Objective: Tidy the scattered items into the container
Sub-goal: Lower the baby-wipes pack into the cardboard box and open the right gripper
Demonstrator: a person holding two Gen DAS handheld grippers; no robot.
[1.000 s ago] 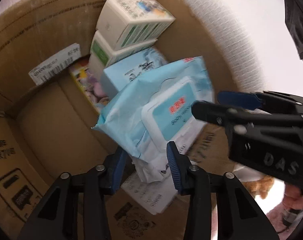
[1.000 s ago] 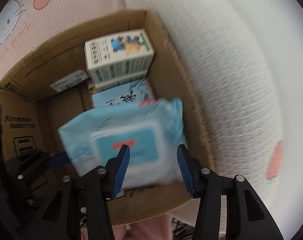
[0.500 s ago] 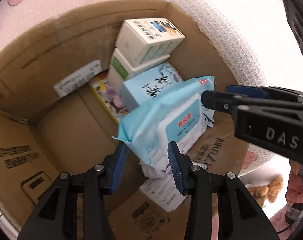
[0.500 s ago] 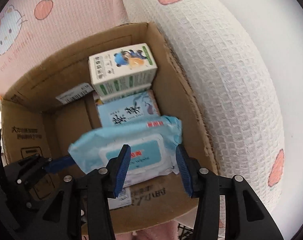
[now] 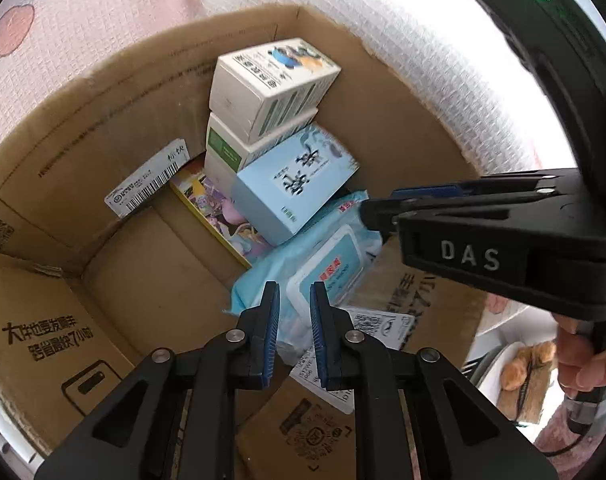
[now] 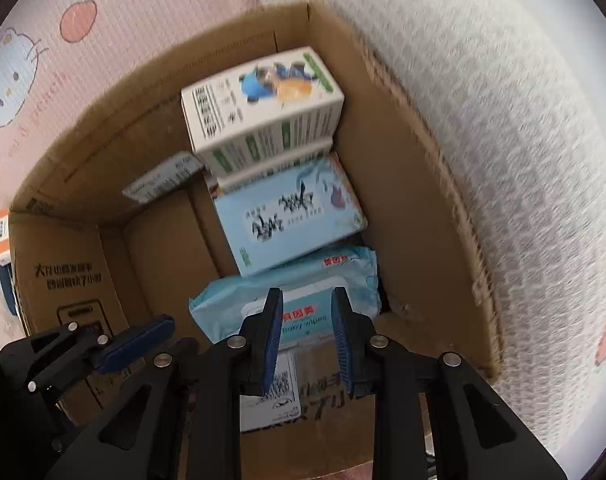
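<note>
Resting in the cardboard box [image 6: 423, 184] near the light-blue tissue box [image 6: 287, 220], wipes pack [image 6: 303, 280] is released; left gripper [image 5: 295, 320] and right gripper [image 6: 307, 328] hang parted, empty, and could snag it when lifting.

Open cardboard box [image 5: 115, 128], brown, printed black marks and a barcode label on its inner wall. Inside, along the right wall: two white-and-green cartons [image 5: 271, 80] stacked at the far corner; a pale blue tissue box [image 5: 295, 184] leaning tilted against them; a light blue wipes pack [image 5: 327, 264] with white flip lid, lying flat nearest, its far edge under the tissue box. A colourful flat booklet [image 5: 219, 216] lies beneath them. Left half of floor bare.
</note>
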